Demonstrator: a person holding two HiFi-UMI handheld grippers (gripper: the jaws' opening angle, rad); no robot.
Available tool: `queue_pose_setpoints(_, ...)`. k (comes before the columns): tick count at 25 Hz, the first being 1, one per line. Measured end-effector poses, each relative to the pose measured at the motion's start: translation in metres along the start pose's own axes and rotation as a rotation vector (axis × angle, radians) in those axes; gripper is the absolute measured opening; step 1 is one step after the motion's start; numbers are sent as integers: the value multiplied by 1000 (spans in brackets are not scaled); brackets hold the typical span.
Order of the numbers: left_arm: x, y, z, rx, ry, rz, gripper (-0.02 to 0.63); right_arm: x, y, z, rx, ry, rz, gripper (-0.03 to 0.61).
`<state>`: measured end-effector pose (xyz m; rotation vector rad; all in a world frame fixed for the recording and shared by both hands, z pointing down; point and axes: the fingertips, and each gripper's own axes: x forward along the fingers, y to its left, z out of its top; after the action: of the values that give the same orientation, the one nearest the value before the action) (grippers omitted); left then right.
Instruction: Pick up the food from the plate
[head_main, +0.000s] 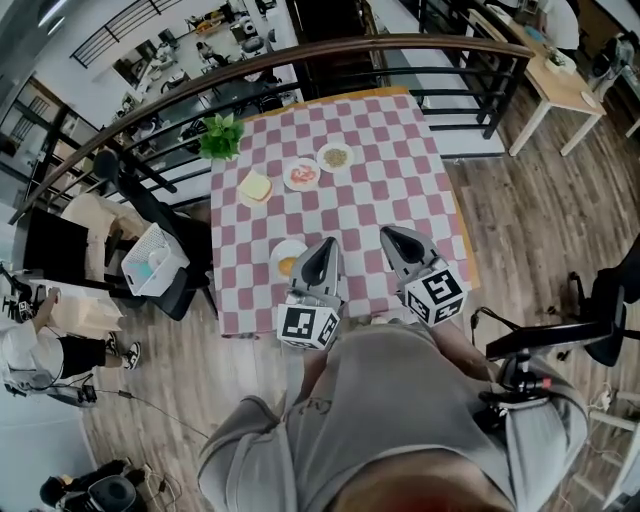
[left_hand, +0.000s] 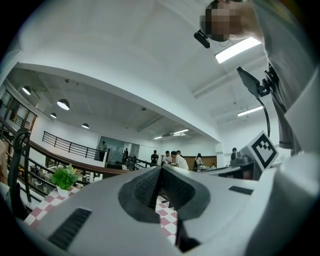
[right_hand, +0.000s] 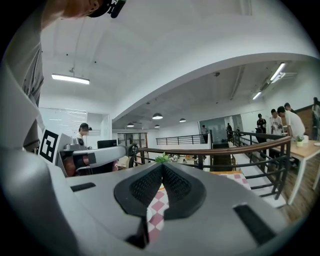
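Observation:
A table with a pink-and-white checked cloth (head_main: 400, 180) carries several white plates. The near plate (head_main: 284, 251) holds an orange bit of food (head_main: 287, 266) and lies just left of my left gripper (head_main: 328, 244), whose body covers its right rim. Farther back are a plate with yellow toast (head_main: 255, 186), one with pink-red food (head_main: 301, 174) and one with brownish food (head_main: 335, 156). My right gripper (head_main: 388, 234) hovers over the cloth's near right. Both hang level above the table, each shut with nothing between its jaws, as the left gripper (left_hand: 161, 167) and right gripper (right_hand: 162, 165) views show.
A potted green plant (head_main: 221, 136) stands at the table's far left corner. A curved dark railing (head_main: 300, 55) runs behind the table. A white basket (head_main: 153, 260) sits on a black chair to the left; a black chair (head_main: 600, 310) and a wooden table (head_main: 560, 85) are to the right.

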<state>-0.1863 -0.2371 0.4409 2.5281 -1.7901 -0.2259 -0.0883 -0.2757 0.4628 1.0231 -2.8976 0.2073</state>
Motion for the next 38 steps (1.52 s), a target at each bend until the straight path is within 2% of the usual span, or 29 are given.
queue_pose_setpoints(3,0,4,2,17,-18,-2,11,4,-1,-4,4,8,0,14)
queue_pose_setpoints(4,0,5,4,28,-33,0,69,5,-1,-6,4,12,2,14)
queue_pose_setpoints(5,-2,5,6,42,-45,2,241,5,0,-8,5,16,3,14)
queue_pose_setpoints(6,-3,5,7,57,-50,1,313,5,1,-10,6,20,3,14)
queue_pose_setpoints(14,-5,24,2,108,-9,10,330,3,-7,-11,4,22,-21,14)
queue_pose_setpoints(18,-14,47,-14,116,64,31,330,1,-7,-14,11,27,-30,14)
queue_pose_setpoints(23,-19,79,-61,133,245,-3,330,-7,-9,-15,11,36,-37,14)
queue_pose_setpoints(26,-22,102,-98,187,382,-34,330,-10,-13,-17,23,39,-47,14)
queue_pose_setpoints(33,-38,151,-205,272,711,-176,330,-21,-19,-28,47,56,-71,14)
queue_pose_setpoints(38,-56,174,-266,437,936,-261,330,-33,-23,-37,65,70,-107,14)
